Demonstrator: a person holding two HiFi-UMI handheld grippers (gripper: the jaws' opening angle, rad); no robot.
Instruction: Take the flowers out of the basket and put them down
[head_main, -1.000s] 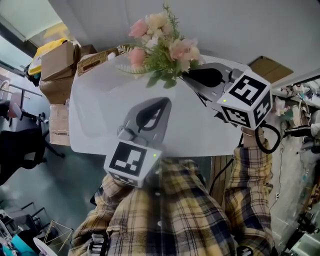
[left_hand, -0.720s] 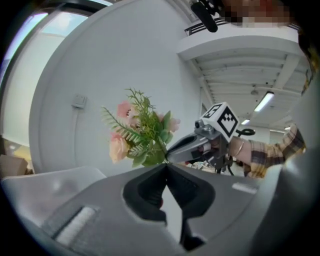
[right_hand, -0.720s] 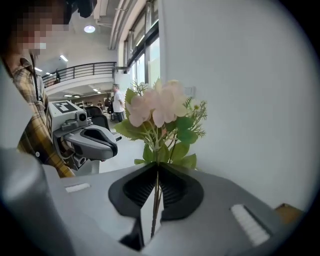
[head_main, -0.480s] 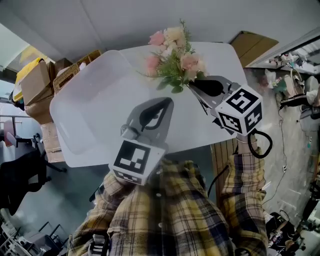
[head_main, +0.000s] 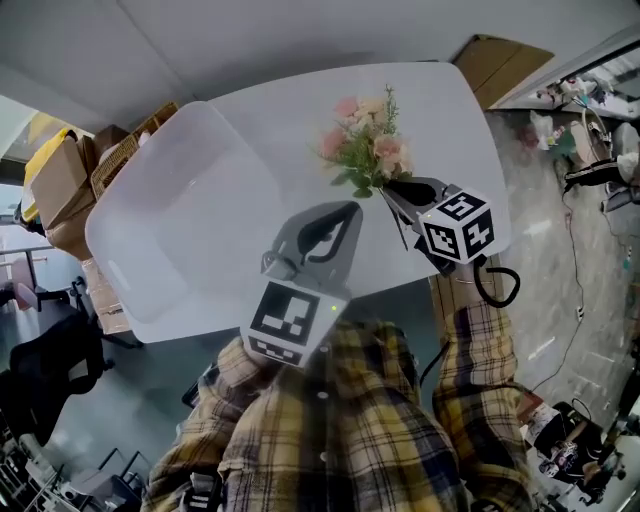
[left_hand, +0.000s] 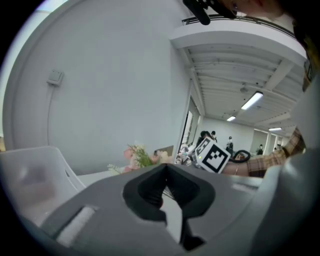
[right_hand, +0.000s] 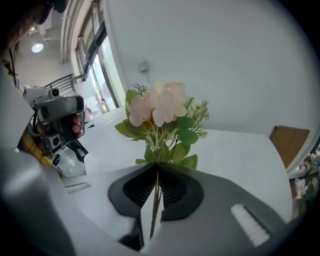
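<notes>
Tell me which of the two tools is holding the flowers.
The right tool: its jaws are clamped on the stems of the flowers. The left tool is shut with nothing between its jaws.

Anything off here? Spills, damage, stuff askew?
Nothing stands out. The flowers look intact, stems clamped in the right hand-held gripper over the white table. The white basket beside them sits upright and looks empty. The left hand-held gripper is shut on nothing.
</notes>
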